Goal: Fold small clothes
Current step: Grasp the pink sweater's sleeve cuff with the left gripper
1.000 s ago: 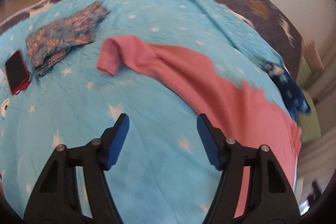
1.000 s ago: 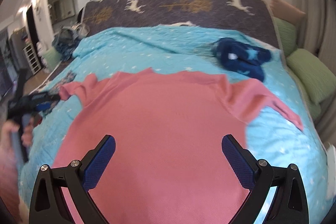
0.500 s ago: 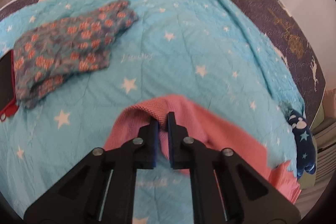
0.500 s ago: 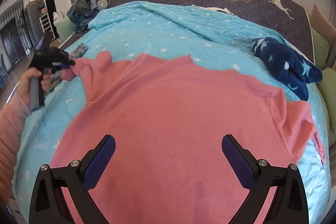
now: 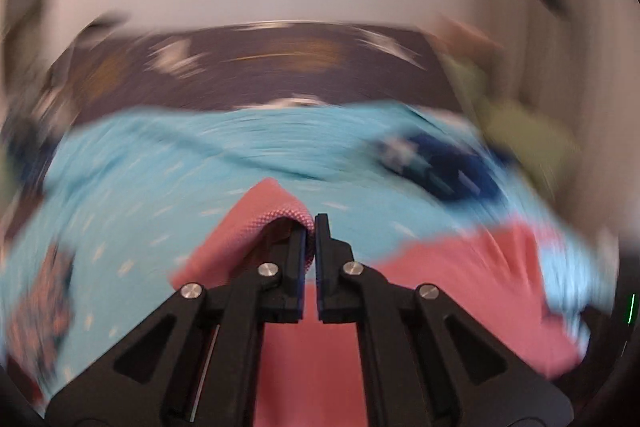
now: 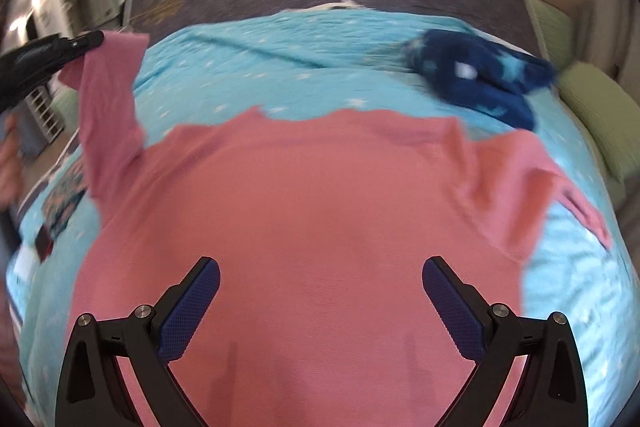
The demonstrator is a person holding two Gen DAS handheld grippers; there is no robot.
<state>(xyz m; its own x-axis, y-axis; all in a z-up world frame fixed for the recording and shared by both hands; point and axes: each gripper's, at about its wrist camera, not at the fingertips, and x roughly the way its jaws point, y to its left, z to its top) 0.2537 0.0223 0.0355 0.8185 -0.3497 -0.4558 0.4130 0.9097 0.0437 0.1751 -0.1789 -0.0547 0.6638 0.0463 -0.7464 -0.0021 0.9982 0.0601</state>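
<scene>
- On the blue quilt (image 6: pixel 360 83) lies the pink top (image 6: pixel 320 211), spread flat.
- Left gripper (image 5: pixel 311 227) is pinched on the left sleeve (image 6: pixel 108 99), holding its cuff up off the bed.
- Right gripper (image 6: pixel 320 299) hangs wide over the top's near middle, touching nothing.
- Far right sits a navy garment (image 6: pixel 476 75).

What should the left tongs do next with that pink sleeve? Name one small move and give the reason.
Probably carry the sleeve across and lay it on the sweater's body. The left tongs are shut on the cuff of the pink sweater, and the right wrist view shows that sleeve lifted off the blue bedspread. The right tongs hover open above the body, gripping nothing.
</scene>
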